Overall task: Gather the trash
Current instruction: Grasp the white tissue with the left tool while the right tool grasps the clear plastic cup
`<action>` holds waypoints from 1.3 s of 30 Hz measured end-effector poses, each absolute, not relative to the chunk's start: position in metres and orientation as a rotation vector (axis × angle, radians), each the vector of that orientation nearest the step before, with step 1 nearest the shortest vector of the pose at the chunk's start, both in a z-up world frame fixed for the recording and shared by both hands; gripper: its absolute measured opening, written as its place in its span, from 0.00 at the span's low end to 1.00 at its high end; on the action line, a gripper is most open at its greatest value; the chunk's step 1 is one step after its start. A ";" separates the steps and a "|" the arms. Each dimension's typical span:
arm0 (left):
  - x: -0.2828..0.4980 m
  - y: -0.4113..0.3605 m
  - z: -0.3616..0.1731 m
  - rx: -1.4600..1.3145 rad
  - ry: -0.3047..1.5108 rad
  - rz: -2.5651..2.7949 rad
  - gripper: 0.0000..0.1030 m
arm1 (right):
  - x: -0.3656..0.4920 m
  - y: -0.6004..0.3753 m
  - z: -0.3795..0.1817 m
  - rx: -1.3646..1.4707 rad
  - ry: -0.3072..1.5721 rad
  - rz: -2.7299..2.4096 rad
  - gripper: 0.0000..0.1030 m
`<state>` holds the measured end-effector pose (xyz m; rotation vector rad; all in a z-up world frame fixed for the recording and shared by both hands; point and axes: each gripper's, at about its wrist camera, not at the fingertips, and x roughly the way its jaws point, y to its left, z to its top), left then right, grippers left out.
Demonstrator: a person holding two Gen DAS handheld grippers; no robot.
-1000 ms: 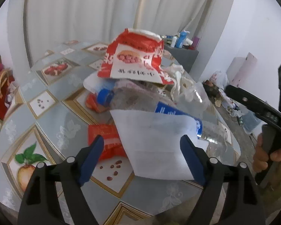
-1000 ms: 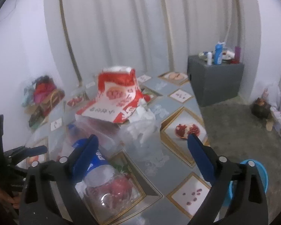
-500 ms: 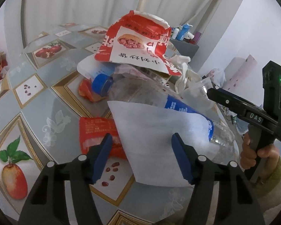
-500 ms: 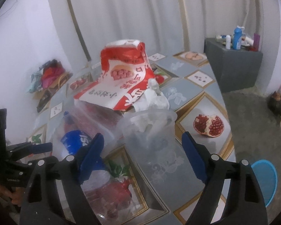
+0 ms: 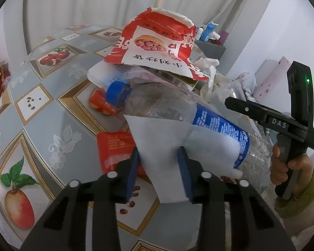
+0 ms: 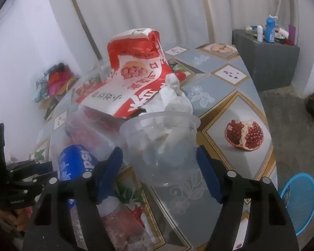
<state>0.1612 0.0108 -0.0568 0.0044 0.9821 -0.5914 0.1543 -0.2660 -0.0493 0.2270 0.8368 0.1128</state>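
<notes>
Now my left gripper point(image 5: 158, 167) is closing around the white paper sheet point(image 5: 163, 142), pads seemingly touching it; my right gripper point(image 6: 159, 167) is closing around the clear plastic cup point(image 6: 160, 144) without contact, so I squeeze gently and centred.

Bottle point(image 5: 178, 113) lies under the carton point(image 5: 157, 46), cup point(image 6: 161, 144) beside it.

The red bag point(image 5: 157, 48) covers the top of the heap, so what lies beneath cannot be told. A white sheet point(image 5: 167, 146) hides the bottle's point(image 5: 178, 108) lower side. The cup's point(image 6: 160, 144) contents are blurred (tissue, perhaps). The blue basket point(image 6: 299, 200) — cut by the edge.
</notes>
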 end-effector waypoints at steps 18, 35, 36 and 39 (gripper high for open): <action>0.158 0.017 -0.055 0.005 0.970 -0.585 0.11 | 0.149 -0.269 -0.046 0.242 0.830 0.104 0.59; 0.139 0.039 -0.022 0.009 0.904 -0.576 0.09 | 0.121 -0.271 -0.035 0.232 0.820 0.054 0.58; 0.137 0.040 -0.020 0.009 0.897 -0.576 0.09 | 0.118 -0.272 -0.034 0.236 0.819 0.048 0.58; 0.133 0.043 -0.010 0.018 0.870 -0.581 0.09 | 0.111 -0.274 -0.031 0.257 0.818 0.043 0.58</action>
